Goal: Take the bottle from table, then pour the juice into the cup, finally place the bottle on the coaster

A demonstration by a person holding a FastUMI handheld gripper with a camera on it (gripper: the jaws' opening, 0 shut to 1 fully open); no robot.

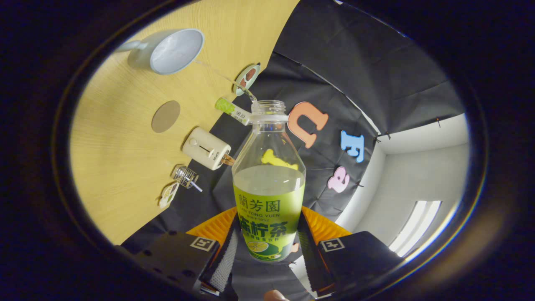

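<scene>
My gripper (267,247) is shut on a clear plastic bottle (269,179) with a green label, both fingers pressing its lower body. The bottle has no cap and holds pale juice up to about half its height. The whole scene is tilted in the gripper view. A thin stream of juice (221,77) runs from the bottle's mouth toward a pale blue cup (171,51) with a handle, which stands on the wooden table (117,142) well beyond the fingers. A round brown coaster (166,116) lies on the table between the cup and the bottle, with nothing on it.
Along the table's back edge near the booth wall lie a small white box-shaped device (207,148), a green-capped tube (232,110), a small oval item (246,78), a little metal piece (186,176) and a small tag (168,195).
</scene>
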